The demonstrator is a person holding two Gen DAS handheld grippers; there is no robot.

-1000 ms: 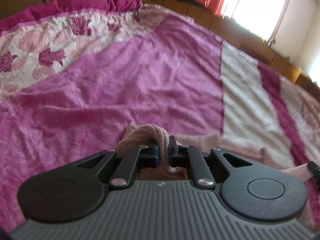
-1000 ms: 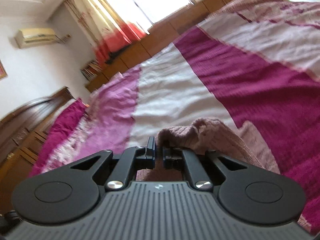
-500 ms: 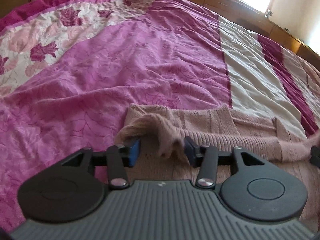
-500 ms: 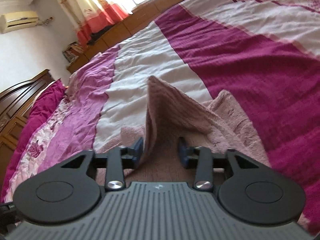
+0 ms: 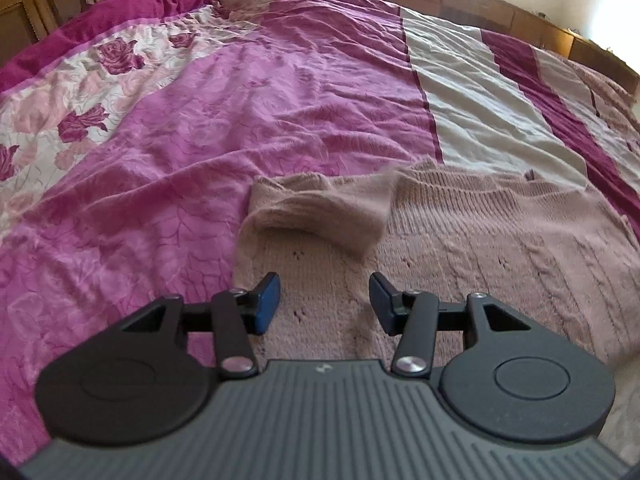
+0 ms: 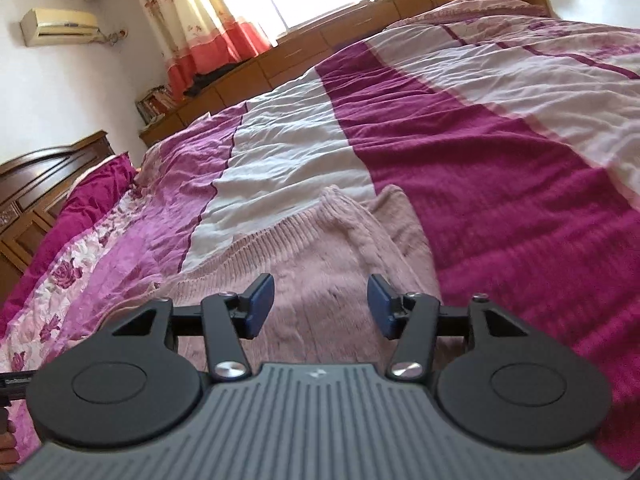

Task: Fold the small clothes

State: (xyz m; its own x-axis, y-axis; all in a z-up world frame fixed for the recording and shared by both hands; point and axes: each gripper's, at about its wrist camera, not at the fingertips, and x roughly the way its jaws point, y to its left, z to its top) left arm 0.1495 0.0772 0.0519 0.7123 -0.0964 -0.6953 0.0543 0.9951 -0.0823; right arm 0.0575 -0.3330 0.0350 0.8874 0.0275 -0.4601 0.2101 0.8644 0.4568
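A dusty-pink knitted sweater lies flat on the bed, with one sleeve folded over its near left part. My left gripper hovers open just above the knit, nothing between its blue pads. In the right wrist view the same sweater spreads ahead, its far corner humped up on the bedspread. My right gripper stands over it with its jaws opening, and only the sweater's surface shows below the gap.
The bed carries a magenta, white and rose-patterned bedspread. A wooden headboard is at the left, low wooden cabinets line the far side under a curtained window, and an air conditioner hangs on the wall.
Both grippers were shut on raised folds of the sweater; both have opened and let go. The fabric has dropped flat onto the bed, and both grippers have drawn back from it.
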